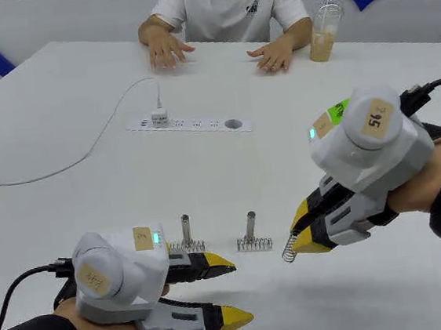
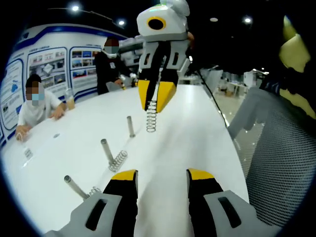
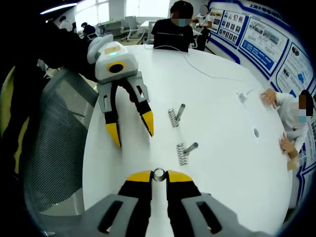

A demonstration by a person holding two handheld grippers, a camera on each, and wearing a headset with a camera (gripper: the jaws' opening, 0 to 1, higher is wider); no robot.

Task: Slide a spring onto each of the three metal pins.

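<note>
Near edge of the tabletop (image 1: 57, 111), L side: left gripper (image 1: 230, 290), jaws spread wide. Over on the R, right gripper (image 1: 301, 234), jaws nipped onto the held spring (image 1: 290, 248). It's a thin silver coil hanging tilted off the yellow tips, low over the white top; can't tell if its end touches.

Count from the left gripper view: 3 pins in a row, all upright, plain grey metal: near pin (image 2: 74, 185), mid pin (image 2: 106, 149), far pin (image 2: 130, 126).

Springs: 3 total. Besides the held one, 2 lie on their sides at pin feet: second spring (image 1: 186, 247) and third spring (image 1: 254, 244).

Twd the far edge: 1 power strip (image 1: 192, 124) w/ white cable (image 1: 85, 155). Then 1 person (image 1: 220, 7), both hands on the top, and 1 drink cup (image 1: 323, 32) at the far R.
</note>
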